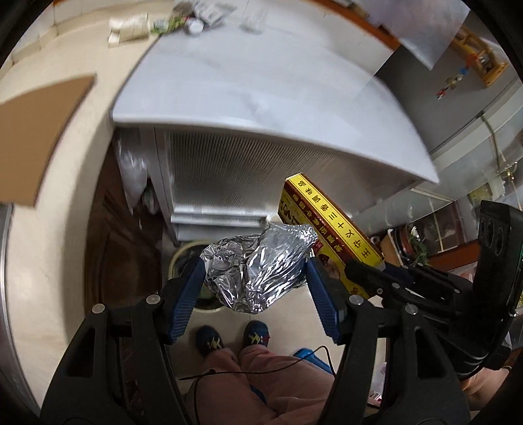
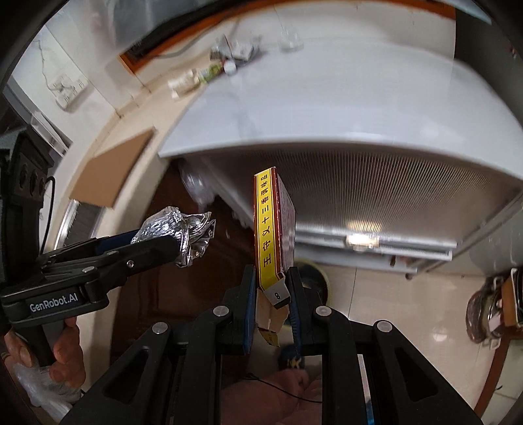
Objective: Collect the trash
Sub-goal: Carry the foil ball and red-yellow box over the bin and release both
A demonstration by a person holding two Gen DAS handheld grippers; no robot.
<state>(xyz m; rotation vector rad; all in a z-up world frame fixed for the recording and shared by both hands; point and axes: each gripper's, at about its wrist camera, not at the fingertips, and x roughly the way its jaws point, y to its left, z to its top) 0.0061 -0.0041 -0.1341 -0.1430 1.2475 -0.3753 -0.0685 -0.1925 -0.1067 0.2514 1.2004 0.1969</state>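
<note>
A crumpled ball of silver foil [image 1: 258, 271] sits between the blue pads of my left gripper [image 1: 255, 261], which is shut on it. A flat yellow and red carton [image 2: 273, 225] stands upright in my right gripper [image 2: 271, 271], whose pads pinch its lower end. Each view shows the other hand's load: the carton [image 1: 330, 222] to the right of the foil, the foil [image 2: 176, 225] to the left of the carton. Both grippers point steeply down over a round bin [image 1: 178, 258] on the floor, and the foil and carton hide most of it. Its rim [image 2: 327, 281] shows beside the right finger.
A white-topped cabinet [image 1: 261, 81] with a ribbed front stands just beyond the bin, with bottles and wrappers [image 1: 196, 19] along its far edge. A brown cardboard sheet [image 1: 42, 130] lies on the counter at left. The person's shoes [image 1: 232, 336] stand on the tiled floor below.
</note>
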